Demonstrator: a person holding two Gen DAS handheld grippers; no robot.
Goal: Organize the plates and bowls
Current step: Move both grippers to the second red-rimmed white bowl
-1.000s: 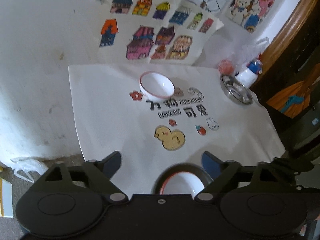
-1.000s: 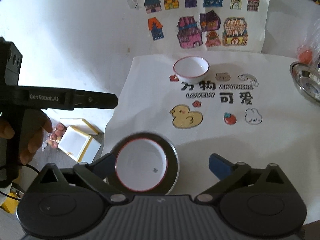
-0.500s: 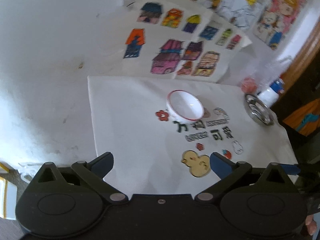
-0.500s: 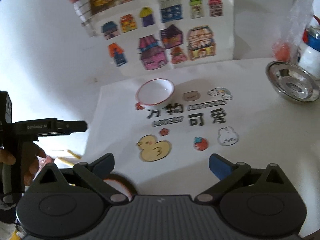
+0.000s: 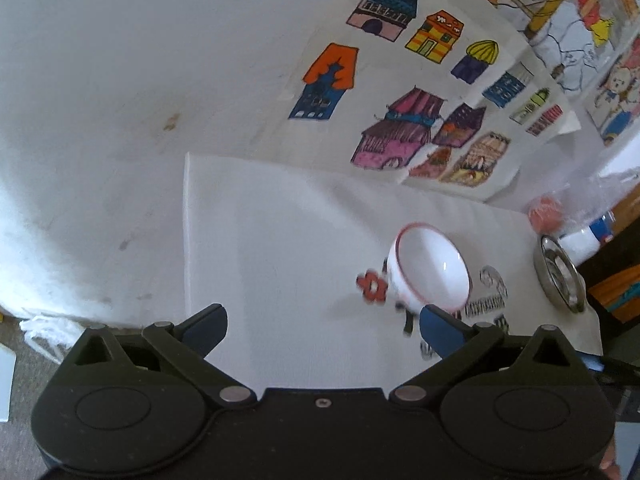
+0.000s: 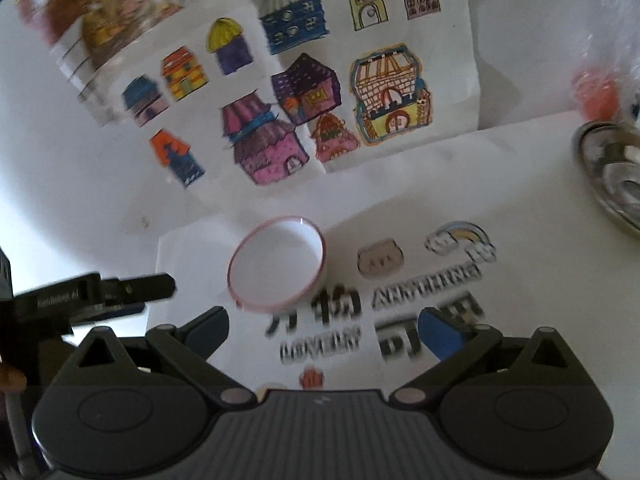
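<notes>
A white bowl with a red rim (image 5: 430,270) (image 6: 278,262) stands upright on a white printed cloth (image 5: 280,248) (image 6: 520,300). My left gripper (image 5: 322,328) is open and empty, with the bowl just beyond its right fingertip. My right gripper (image 6: 324,328) is open too, nothing between its fingers; the bowl sits just ahead, toward its left finger. A shiny metal dish (image 5: 560,276) (image 6: 612,176) rests at the cloth's right edge. In the right wrist view the left gripper (image 6: 120,288) shows at the left, beside the bowl.
Paper sheets with coloured house drawings (image 5: 420,92) (image 6: 304,96) lie behind the cloth. A red object in clear plastic (image 5: 544,214) (image 6: 596,94) and a white bottle with a blue part (image 5: 588,240) stand by the metal dish. Bare white tabletop (image 5: 100,120) spreads to the left.
Both grippers have moved forward and down toward the far red-rimmed bowl, which looms larger. The stacked bowl on the dark plate near the front edge has dropped out of both views.
</notes>
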